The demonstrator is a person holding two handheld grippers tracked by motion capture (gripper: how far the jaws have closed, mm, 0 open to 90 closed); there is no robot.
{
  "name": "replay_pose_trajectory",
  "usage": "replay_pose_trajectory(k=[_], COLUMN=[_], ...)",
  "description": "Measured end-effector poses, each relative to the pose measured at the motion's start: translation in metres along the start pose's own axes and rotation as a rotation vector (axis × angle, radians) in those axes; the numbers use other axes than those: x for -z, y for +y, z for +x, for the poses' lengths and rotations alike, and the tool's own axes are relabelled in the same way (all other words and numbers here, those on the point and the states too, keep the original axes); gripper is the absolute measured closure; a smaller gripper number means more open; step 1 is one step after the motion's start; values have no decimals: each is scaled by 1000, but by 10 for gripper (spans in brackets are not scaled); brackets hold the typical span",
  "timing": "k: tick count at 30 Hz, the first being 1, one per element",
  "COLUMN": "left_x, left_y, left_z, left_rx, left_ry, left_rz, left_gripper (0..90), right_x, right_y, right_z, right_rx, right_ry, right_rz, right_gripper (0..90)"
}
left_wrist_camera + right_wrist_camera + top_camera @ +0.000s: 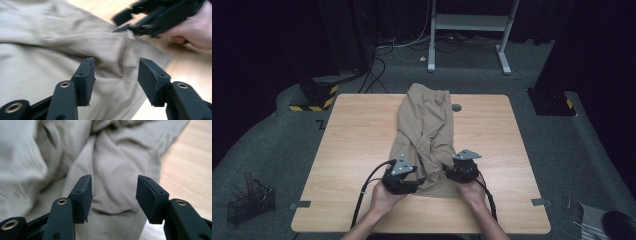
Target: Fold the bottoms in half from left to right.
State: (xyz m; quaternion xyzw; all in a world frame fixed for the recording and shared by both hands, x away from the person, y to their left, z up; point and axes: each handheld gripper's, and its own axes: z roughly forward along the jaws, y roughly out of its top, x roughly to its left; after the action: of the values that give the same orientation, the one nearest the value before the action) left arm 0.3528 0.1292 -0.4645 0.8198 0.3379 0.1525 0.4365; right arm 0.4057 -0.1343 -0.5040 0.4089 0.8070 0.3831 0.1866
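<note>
A pair of tan trousers (426, 131) lies lengthwise down the middle of the wooden table (352, 150), its near end by my hands. My left gripper (412, 181) stands open over the near left part of the cloth (50, 55), with nothing between its jaws. My right gripper (452, 172) is also open, over the near right edge of the trousers (117, 165). In the left gripper view the right gripper (140, 22) appears blurred at the top right, close above the cloth's edge.
A small dark round cap (456, 107) sits on the table beside the far end of the trousers. A wire basket (249, 202) stands on the floor at left. A white frame (469, 30) and cables lie beyond the table.
</note>
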Motion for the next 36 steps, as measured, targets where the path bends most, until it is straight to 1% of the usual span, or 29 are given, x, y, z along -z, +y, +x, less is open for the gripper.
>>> replay_pose_trajectory(k=[3,4,5,6,7,8,9,10,13,16,17,19,22,23,25,26,29,30,33,36], left_x=[10,12,13,14,13,12,11,9,-1,-10,-13,-19,-25,-26,-27,-28,-29,-29,-29,-29], left_y=[-4,-6,-8,-10,-13,-15,-18,-20,-26,-30,-31,-32,-34,-35,-37,-38,-40,-40,-40,-41], left_z=[23,29,36,41,48,53,58,63,77,86,87,88,86,85,83,83,80,80,79,79], left_rx=[82,101,109,123,139,159,167,180,215,259,265,269,260,259,246,237,214,205,200,192], left_ry=[77,101,136,153,164,176,194,207,235,240,240,238,240,243,250,243,233,237,235,239], left_rz=[-3,-6,-4,-1,10,18,28,39,79,91,96,109,129,132,128,133,155,157,156,154], left_gripper=[443,442,443,445,445,444,443,442,439,435,434,432,432,433,447,466,534,547,585,614], right_x=[11,14,17,19,20,21,21,21,20,20,20,18,7,2,-5,-7,-9,-8,-4,6], right_y=[10,14,18,21,23,26,29,31,39,46,50,54,57,57,55,54,49,48,44,42], right_z=[1,2,4,6,8,10,13,16,25,32,35,40,48,49,49,48,45,44,40,36], right_rx=[1,6,11,21,25,43,49,62,80,94,95,106,137,146,145,148,152,156,169,169], right_ry=[17,22,27,35,39,45,51,59,91,116,129,140,141,140,135,129,131,129,131,124], right_rz=[-38,-52,-61,-67,-71,-78,-75,-76,-85,-97,-103,-101,-47,-27,6,17,28,30,29,2], right_gripper=[488,491,496,501,504,505,507,508,514,516,519,522,547,566,624,671,838,877,895,898])
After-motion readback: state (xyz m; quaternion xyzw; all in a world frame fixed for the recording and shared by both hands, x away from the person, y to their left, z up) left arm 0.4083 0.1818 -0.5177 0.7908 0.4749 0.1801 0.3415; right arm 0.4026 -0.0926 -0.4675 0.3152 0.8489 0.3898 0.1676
